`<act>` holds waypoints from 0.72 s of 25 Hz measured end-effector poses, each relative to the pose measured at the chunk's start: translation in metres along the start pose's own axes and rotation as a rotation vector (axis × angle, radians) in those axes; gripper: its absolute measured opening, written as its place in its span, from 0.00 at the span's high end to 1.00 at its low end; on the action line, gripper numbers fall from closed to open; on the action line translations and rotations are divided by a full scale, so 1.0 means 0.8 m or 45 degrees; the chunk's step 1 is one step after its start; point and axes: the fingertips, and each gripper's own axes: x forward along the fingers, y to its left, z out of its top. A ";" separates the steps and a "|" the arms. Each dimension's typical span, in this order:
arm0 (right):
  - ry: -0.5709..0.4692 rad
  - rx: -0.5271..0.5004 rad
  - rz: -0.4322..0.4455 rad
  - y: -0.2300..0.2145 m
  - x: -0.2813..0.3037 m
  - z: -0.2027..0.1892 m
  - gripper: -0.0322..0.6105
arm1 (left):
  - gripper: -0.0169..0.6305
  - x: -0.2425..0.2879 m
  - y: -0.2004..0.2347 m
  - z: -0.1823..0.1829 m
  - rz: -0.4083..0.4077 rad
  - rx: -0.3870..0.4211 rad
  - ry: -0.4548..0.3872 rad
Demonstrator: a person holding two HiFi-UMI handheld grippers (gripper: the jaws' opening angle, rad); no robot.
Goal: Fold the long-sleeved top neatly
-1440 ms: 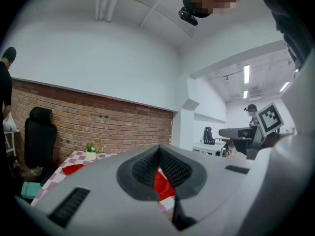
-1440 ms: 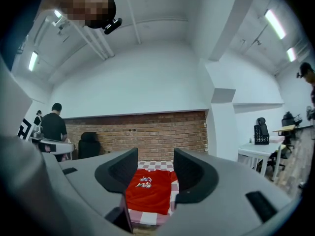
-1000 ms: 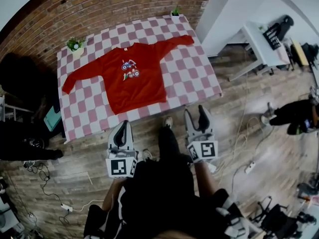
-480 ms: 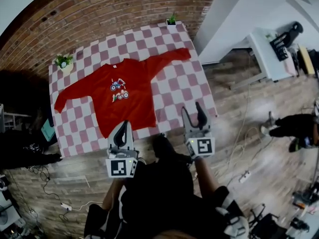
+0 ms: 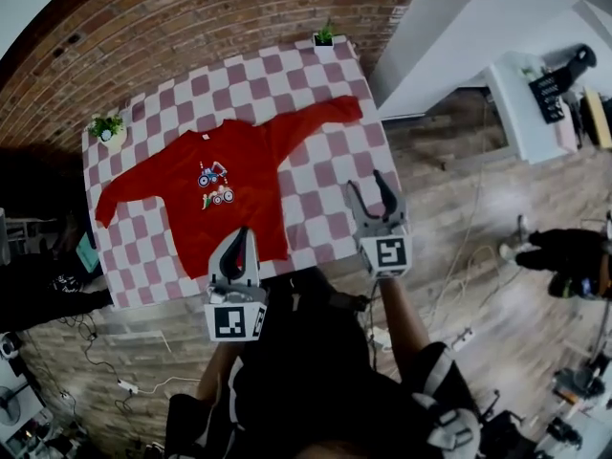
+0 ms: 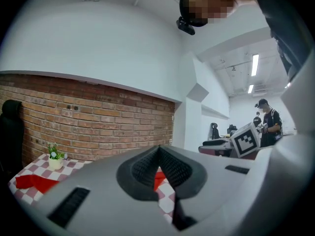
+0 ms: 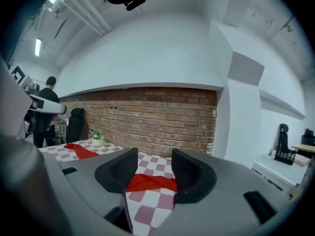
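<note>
A red long-sleeved top with a small printed picture on its chest lies flat on the pink-and-white checked table, both sleeves spread out. My left gripper is shut and empty, its tips over the top's near hem. In the left gripper view its jaws meet, with red cloth beyond. My right gripper stands open over the table's near right part, beside the body and apart from it. The right gripper view shows the right sleeve beyond the gap between the jaws.
Two small potted plants stand at the table's far corners, one left and one right. A brick wall runs behind the table. A white desk and a person are at the right; cables lie on the wooden floor.
Both grippers have moved forward from over the floor to the table's near edge. The left stays shut and the right stays open. The top has not moved.
</note>
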 end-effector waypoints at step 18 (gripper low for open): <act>0.453 -0.353 0.087 -0.107 0.221 -0.206 0.63 | 0.96 0.170 0.026 -0.024 -0.179 -0.058 0.077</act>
